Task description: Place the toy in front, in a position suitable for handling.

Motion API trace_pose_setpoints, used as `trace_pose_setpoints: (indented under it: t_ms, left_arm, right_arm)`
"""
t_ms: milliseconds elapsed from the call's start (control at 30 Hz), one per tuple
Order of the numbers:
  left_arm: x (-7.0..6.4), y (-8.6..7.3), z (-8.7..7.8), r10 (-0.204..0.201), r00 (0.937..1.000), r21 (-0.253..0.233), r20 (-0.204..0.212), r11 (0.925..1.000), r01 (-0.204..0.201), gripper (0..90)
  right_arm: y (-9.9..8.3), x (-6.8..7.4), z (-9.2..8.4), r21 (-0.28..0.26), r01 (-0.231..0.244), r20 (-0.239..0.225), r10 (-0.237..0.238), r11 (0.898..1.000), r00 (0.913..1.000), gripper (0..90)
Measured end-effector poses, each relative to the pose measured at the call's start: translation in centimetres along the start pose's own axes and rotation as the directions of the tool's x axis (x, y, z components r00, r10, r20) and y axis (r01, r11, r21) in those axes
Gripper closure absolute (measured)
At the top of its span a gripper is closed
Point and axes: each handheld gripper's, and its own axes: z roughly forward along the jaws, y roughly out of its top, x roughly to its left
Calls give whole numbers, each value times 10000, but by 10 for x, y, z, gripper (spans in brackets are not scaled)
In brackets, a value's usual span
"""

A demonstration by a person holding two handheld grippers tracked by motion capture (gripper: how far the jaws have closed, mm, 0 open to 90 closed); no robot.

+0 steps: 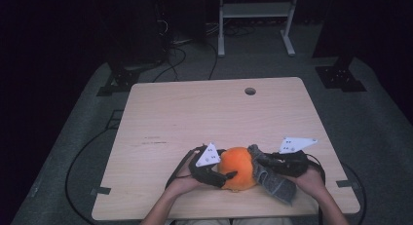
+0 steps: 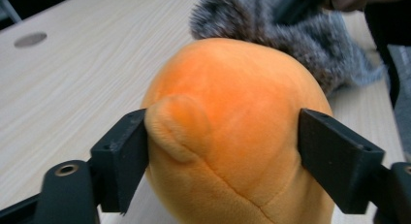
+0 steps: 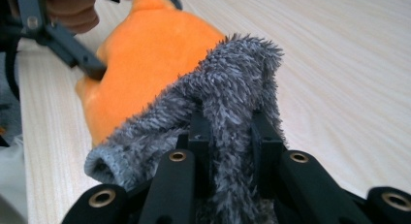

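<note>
Light and squashy, the orange plush toy (image 2: 232,132) dents between the left tool (image 2: 223,151), while the right tool (image 3: 232,136) pinches its fuzzy grey fabric (image 3: 228,88), the surest handle.

The high view is looking forward and down from above the person's edge of the table (image 1: 160,113), taking in the whole top and the dim floor beyond. The left gripper view is sitting very close behind its own jaws, facing the orange plush (image 2: 237,132) with the grey fuzzy cloth (image 2: 300,35) behind it. The right gripper view is looking along its jaws, equally near, probably towards the opposite hand. All three are sharing plush and cloth.
</note>
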Motion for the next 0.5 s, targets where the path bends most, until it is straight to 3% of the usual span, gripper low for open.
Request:
trace_pose_setpoints:
  t_ms: [67, 100, 133, 233, 267, 333, 400, 433, 467, 500]
  left_arm:
    - [-4, 1, 0, 352, 9993, -44, 100, 9994, -351, 239]
    - [-7, 2, 1, 576, 9983, -82, 119, 9983, -575, 245]
    - [-12, 3, 2, 875, 9959, -92, 220, 9961, -873, 248]
    - [-14, 3, 1, 1016, 9945, 8, 243, 9948, -1017, 248]
    - [-11, 2, 0, 947, 9950, -30, 317, 9955, -947, 247]
    - [-7, 2, -2, 559, 9979, -148, 336, 9984, -554, 210]
    - [-2, 3, 0, -101, 9997, 197, 215, 9998, 97, 132]
    - [-2, 3, 2, -241, 9992, 271, 330, 9994, 232, 122]
    - [-3, 2, 4, -249, 9985, 253, 486, 9994, 237, 149]
    - [-5, 1, 4, 25, 9992, 177, 397, 9998, -32, 193]
  right_arm:
    - [8, 4, -6, -311, 216, 176, -211, 9993, 9996, 747]
    - [14, 7, -8, -612, 266, 26, -265, 9978, 9996, 747]
    - [23, 16, -5, -705, 613, -140, -624, 9956, 9980, 747]
    - [26, 21, 4, -323, 966, -135, -970, 9948, 9952, 747]
    - [24, 21, 7, -268, 938, -174, -943, 9952, 9954, 747]
    - [18, 15, 7, -506, 455, -415, -476, 9977, 9980, 748]
    - [12, 12, 5, -488, 247, -361, -265, 9985, 9990, 749]
    - [10, 11, 3, -518, 173, -392, -193, 9985, 9990, 749]
    - [9, 11, 3, -496, 184, -400, -204, 9986, 9990, 749]
    - [9, 11, 2, -447, 266, -368, -282, 9986, 9989, 749]
